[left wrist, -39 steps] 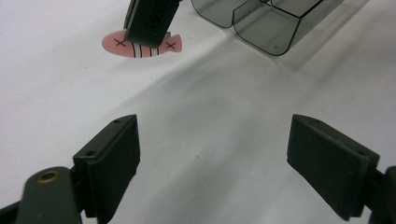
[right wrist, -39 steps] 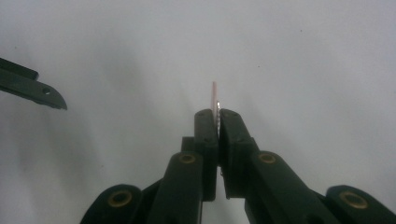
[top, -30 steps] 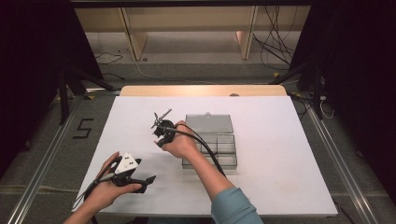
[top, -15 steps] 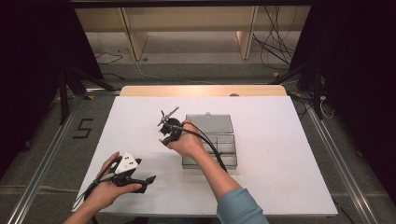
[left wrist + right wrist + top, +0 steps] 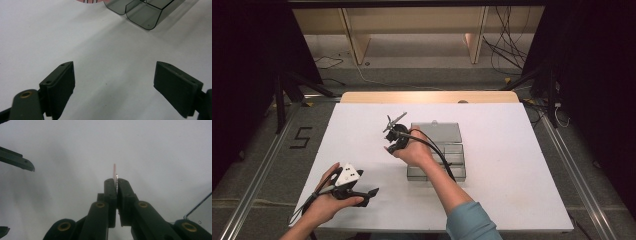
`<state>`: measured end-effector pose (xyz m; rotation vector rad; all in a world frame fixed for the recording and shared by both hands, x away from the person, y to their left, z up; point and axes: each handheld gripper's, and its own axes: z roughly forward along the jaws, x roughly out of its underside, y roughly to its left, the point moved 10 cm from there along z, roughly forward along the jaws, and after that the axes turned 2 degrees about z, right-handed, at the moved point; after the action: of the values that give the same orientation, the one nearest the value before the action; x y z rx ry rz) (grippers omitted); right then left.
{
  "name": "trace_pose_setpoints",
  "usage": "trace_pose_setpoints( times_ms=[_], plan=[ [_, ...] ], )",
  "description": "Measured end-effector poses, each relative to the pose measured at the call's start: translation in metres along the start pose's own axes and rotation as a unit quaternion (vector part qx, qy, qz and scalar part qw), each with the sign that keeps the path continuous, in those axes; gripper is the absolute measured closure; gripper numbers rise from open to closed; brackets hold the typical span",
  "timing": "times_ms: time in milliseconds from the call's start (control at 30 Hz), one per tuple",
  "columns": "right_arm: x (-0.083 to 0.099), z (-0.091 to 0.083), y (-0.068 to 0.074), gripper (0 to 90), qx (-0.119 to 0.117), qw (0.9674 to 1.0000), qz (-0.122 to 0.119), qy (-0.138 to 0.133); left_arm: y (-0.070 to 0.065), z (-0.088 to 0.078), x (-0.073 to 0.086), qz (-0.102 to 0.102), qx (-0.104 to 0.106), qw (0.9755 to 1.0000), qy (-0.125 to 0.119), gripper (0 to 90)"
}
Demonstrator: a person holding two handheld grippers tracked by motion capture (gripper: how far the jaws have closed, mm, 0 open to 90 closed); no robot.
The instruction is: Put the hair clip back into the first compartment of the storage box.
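A single piece of writing can be read: a black figure "5" (image 5: 301, 138) is marked on the grey floor, well to the left of the left gripper (image 5: 362, 192) in the high view; no brand or label can be made out on the box or on the grippers. The right gripper (image 5: 116, 182) is closed on a thin, flat pinkish piece (image 5: 115, 171), which is pinched edge-on between the two black jaws and projects a little beyond their tips; in the right gripper view so little of it is seen that its kind cannot be told. In the high view the right gripper (image 5: 395, 129) is held above the white table (image 5: 512, 165), its jaws pointing away from the person, and the held piece is too small there to be made out. Just beside that gripper, on its right and partly under the right hand (image 5: 414, 150), a clear plastic compartment box (image 5: 447, 150) is seen with its lid (image 5: 437, 131) laid open on the far side; parts of its near compartments are hidden by the hand and the trailing cable (image 5: 439, 155). The left gripper (image 5: 113, 85) is open, its jaws standing wide apart over bare table with nothing between them. Ahead of these jaws, at the top of the left gripper view, a corner of the clear box (image 5: 143, 15) is cut off by the frame edge, and a pinkish sliver beside it cannot be identified.
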<state>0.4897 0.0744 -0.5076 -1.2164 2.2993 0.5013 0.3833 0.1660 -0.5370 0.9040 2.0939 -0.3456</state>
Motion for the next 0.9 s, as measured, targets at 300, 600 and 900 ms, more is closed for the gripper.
trace_pose_setpoints(
  times_ms=[300,600,900],
  plan=[
    [-0.001,-0.005,-0.003,87.1,0.001,1.0000,0.005,-0.004,0.000,0.000,0.000,0.000,0.000,1.0000,0.001,16.7],
    [-0.002,-0.011,-0.008,87.1,0.005,0.9999,0.009,-0.009,0.000,0.000,0.000,0.000,0.001,1.0000,0.001,16.7],
    [-0.001,-0.015,-0.011,87.1,0.008,0.9999,0.011,-0.009,0.001,0.000,0.000,0.000,0.000,1.0000,0.001,16.7]
  ],
)
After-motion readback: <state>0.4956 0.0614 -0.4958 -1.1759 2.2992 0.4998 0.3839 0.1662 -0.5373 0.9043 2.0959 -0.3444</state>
